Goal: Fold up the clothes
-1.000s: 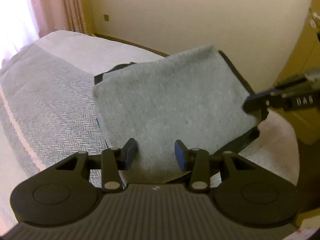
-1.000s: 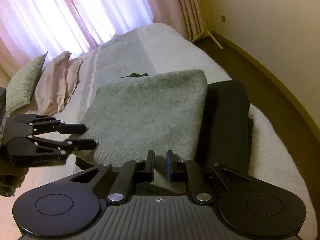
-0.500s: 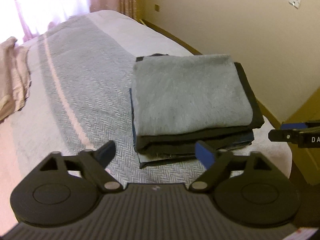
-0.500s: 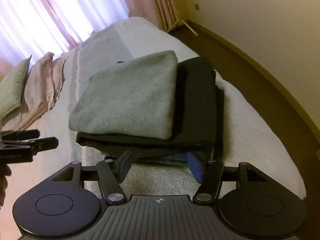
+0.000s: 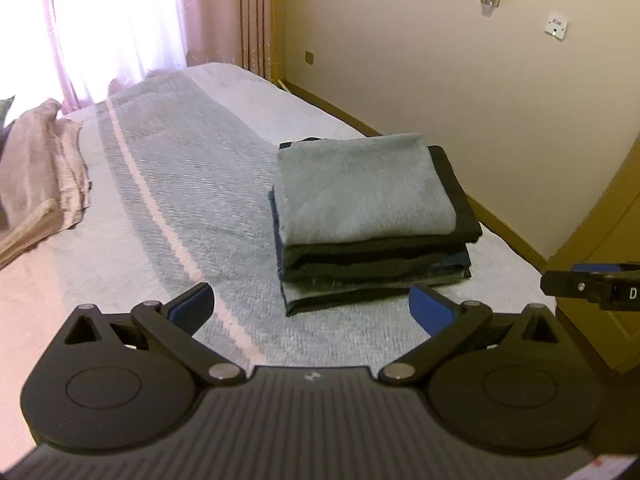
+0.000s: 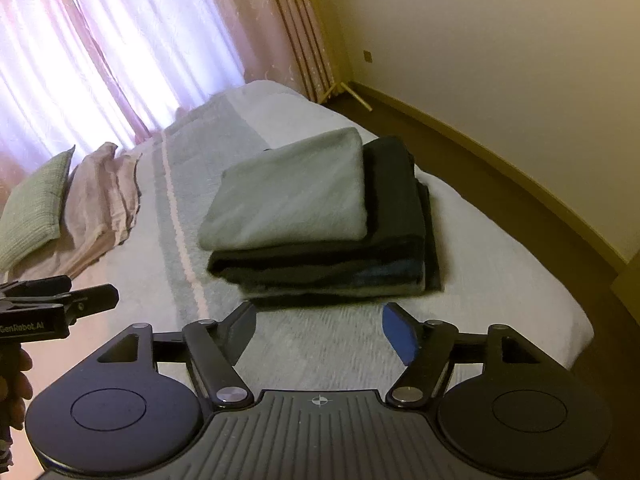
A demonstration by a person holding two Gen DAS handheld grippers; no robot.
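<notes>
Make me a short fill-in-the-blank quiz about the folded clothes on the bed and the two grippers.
1. The top item of the stack is coloured ____.
2. The stack lies on the ____.
3. The left gripper and the right gripper both stand ____.
4. The grippers hold ____.

Missing words: grey; bed; open; nothing

the left gripper (image 5: 312, 306) fills the lower frame, jaws spread wide and empty. the right gripper (image 6: 320, 330) likewise gapes, holding nothing.

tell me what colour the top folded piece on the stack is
Pale grey-green top piece, clearest in the left wrist view.
</notes>
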